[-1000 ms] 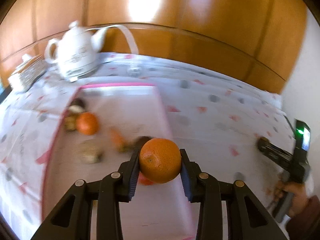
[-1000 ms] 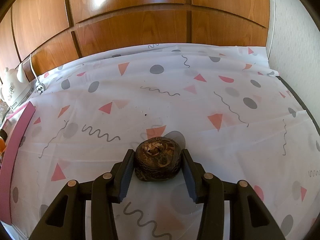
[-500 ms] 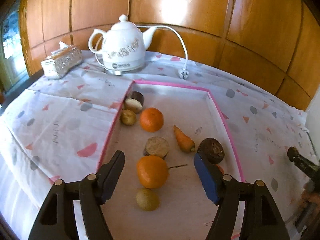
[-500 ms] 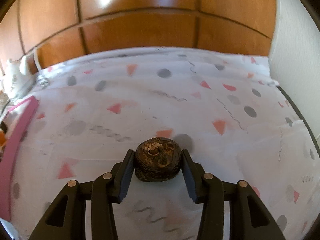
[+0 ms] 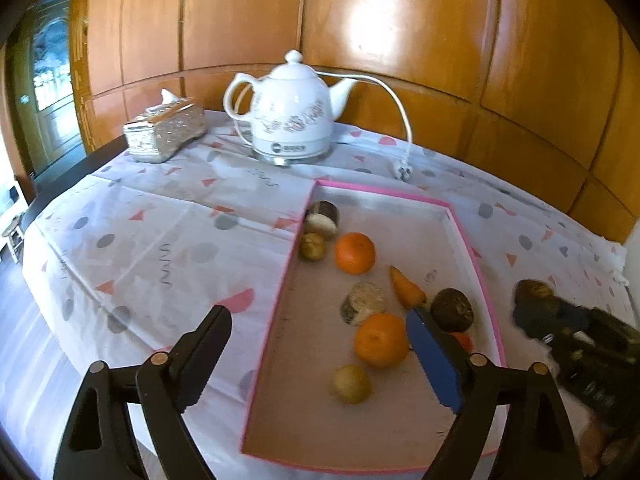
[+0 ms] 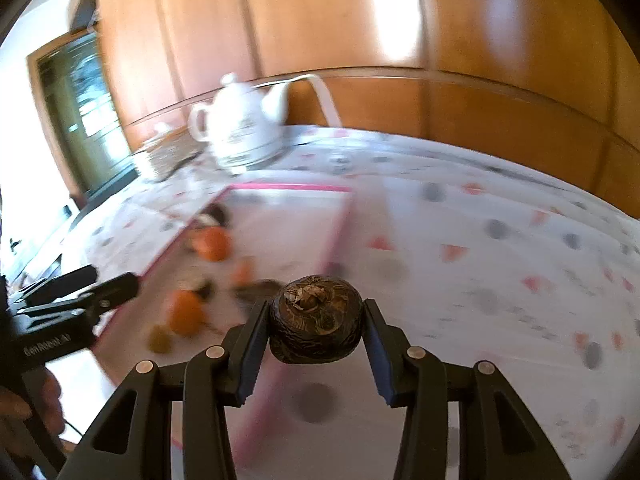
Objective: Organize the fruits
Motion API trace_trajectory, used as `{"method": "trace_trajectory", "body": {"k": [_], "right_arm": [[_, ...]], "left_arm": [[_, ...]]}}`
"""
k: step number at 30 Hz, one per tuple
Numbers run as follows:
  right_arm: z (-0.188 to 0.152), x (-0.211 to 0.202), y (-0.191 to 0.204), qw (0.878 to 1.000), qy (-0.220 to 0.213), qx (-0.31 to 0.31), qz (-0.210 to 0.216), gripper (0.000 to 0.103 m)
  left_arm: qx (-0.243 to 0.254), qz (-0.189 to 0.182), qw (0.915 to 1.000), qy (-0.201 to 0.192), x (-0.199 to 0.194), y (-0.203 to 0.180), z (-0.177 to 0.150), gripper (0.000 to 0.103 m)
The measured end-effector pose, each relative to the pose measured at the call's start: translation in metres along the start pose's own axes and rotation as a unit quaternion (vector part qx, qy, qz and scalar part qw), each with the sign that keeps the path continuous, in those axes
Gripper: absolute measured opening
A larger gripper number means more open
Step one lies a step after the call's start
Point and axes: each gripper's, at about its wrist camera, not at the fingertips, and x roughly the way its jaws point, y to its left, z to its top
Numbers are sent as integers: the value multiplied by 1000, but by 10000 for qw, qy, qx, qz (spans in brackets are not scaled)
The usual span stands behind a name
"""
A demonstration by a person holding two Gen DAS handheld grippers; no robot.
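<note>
A white electric kettle (image 5: 290, 114) stands at the back of the bench, its white cord (image 5: 394, 104) looping to a plug (image 5: 403, 171) on the patterned tablecloth (image 5: 168, 232). A silvery tissue box (image 5: 164, 130) sits just beside it, before wooden wall panelling (image 5: 400, 28).

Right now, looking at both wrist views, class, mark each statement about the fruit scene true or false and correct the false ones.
1. The right gripper grips a dark brown fruit. True.
2. The left gripper holds an orange. False: its jaws are opening, nothing between them.
3. Two oranges lie in the pink-rimmed tray. True: one farther, one nearer.
4. The white kettle stands inside the tray. False: it stands on the tablecloth behind it.
</note>
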Motion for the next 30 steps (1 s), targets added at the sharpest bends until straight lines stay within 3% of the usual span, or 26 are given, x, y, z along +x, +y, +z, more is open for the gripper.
{"method": "trace_trajectory", "body": {"k": [6,9,12,24,30], "right_arm": [[1,26,44,9981,303,-302,436,48],[-1,26,51,9981,287,-322,449,62],[0,21,54,9985,189,-271,429,64],[-9,-10,45,9971,-396,237,-597,64],[-14,-13,43,9959,-411,274,-756,64]], "left_arm": [[-135,160,9998,-74,-8,16,-2,98],[-153,260,9995,-126,-12,20,-4,103],[-173,281,9994,-143,-14,20,-4,103],[-62,230,9993,-297,-29,5,-6,103],[-28,283,9989,-361,-34,1,-7,103]]}}
